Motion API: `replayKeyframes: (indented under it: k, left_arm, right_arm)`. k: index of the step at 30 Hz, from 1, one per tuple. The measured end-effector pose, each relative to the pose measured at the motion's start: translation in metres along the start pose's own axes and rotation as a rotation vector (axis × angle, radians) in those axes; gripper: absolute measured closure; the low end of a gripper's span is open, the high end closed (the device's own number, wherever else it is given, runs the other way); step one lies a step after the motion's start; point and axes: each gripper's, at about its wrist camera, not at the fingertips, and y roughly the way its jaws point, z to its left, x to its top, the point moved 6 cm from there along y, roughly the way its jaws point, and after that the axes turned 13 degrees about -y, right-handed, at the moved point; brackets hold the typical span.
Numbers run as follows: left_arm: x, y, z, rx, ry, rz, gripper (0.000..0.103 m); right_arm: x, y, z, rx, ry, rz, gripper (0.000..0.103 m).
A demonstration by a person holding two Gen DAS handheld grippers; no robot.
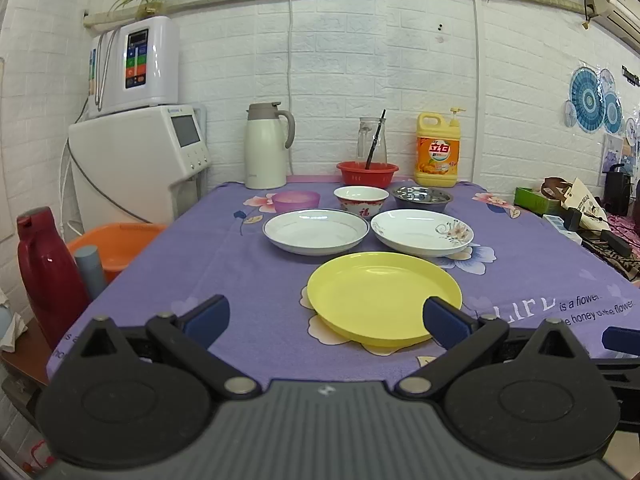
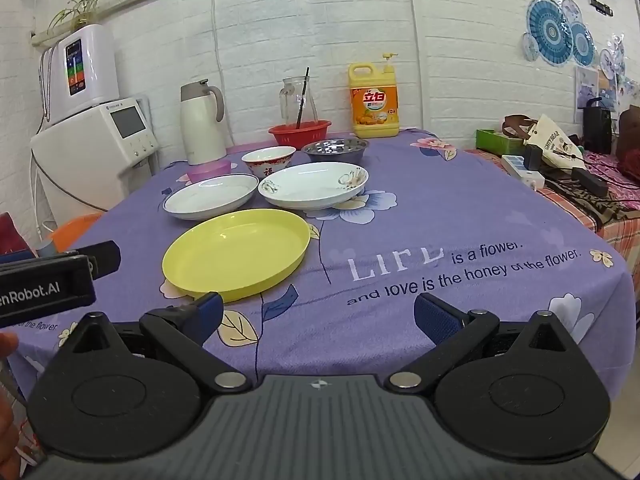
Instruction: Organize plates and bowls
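A yellow plate (image 1: 384, 298) (image 2: 237, 254) lies nearest on the purple tablecloth. Behind it sit a blue-rimmed white plate (image 1: 316, 231) (image 2: 211, 196) and a flowered white plate (image 1: 422, 232) (image 2: 314, 186). Further back are a pink bowl (image 1: 296, 200) (image 2: 209, 169), a red-patterned white bowl (image 1: 361, 199) (image 2: 268, 160) and a steel bowl (image 1: 422, 197) (image 2: 335, 149). My left gripper (image 1: 326, 320) is open and empty at the near table edge, its right finger over the yellow plate's rim. My right gripper (image 2: 318, 316) is open and empty, right of the yellow plate.
At the back stand a thermos jug (image 1: 266, 148), a red basket (image 1: 367, 172) with a glass pitcher, and a yellow detergent bottle (image 1: 437, 152). A red flask (image 1: 48, 276) and orange basin (image 1: 116, 246) sit left of the table. Clutter lies on the right side table (image 2: 560, 160).
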Motion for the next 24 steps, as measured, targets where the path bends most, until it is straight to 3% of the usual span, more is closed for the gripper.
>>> replayKeyframes:
  k: [24]
  left_arm:
    - [-0.0028, 0.0057, 0.0005, -0.020, -0.005, 0.026, 0.000]
  right_arm:
    - [-0.0001, 0.0018, 0.0038, 0.014, -0.005, 0.016, 0.000]
